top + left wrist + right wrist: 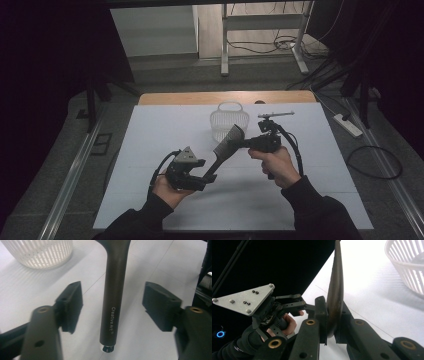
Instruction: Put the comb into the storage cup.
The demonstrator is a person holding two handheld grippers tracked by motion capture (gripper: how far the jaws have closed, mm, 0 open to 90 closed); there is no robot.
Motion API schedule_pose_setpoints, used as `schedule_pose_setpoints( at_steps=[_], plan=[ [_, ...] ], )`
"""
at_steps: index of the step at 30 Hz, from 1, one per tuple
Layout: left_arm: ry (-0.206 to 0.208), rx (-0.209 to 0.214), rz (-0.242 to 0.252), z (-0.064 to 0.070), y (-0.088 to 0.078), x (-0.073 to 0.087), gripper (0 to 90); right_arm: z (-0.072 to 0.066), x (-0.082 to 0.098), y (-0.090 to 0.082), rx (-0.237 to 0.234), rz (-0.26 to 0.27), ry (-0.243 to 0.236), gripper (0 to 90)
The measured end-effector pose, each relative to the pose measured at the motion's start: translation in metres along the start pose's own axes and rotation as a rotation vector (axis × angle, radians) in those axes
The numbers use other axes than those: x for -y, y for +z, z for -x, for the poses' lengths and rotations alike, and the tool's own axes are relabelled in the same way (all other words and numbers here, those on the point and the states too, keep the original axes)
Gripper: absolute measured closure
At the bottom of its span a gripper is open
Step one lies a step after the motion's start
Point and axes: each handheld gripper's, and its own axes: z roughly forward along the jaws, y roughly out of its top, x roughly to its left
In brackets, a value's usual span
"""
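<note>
A dark brush (223,150) with a ridged head and a long handle marked "Creative Art" (113,297) hangs tilted above the white table. My right gripper (243,142) is shut on its head end, and in the right gripper view the jaws (333,307) clamp the thin dark edge (336,285). Lower left in the high view, my left gripper (209,172) is open. The handle's free end lies between its two jaws (113,293), with a gap on each side.
A white slatted basket (229,120) stands just behind the brush at the table's middle back, also seen as a slatted basket wall (40,252) and rim (409,265). The white table sheet (165,150) spreads wide to the left and front. Dark curtains flank the table.
</note>
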Motion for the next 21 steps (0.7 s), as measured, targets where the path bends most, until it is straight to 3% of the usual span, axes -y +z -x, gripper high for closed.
schedule_pose_setpoints(
  at_steps=[8,21],
  plan=[
    [-0.074,0.045,-0.002,-0.011,-0.003,0.005,12.8,0.000,-0.001,-0.003,0.017,0.018,-0.012,83.4],
    [-0.089,0.032,-0.019,-0.019,-0.014,0.013,0.0,-0.003,-0.004,-0.012,0.038,0.052,-0.032,83.4]
  ],
)
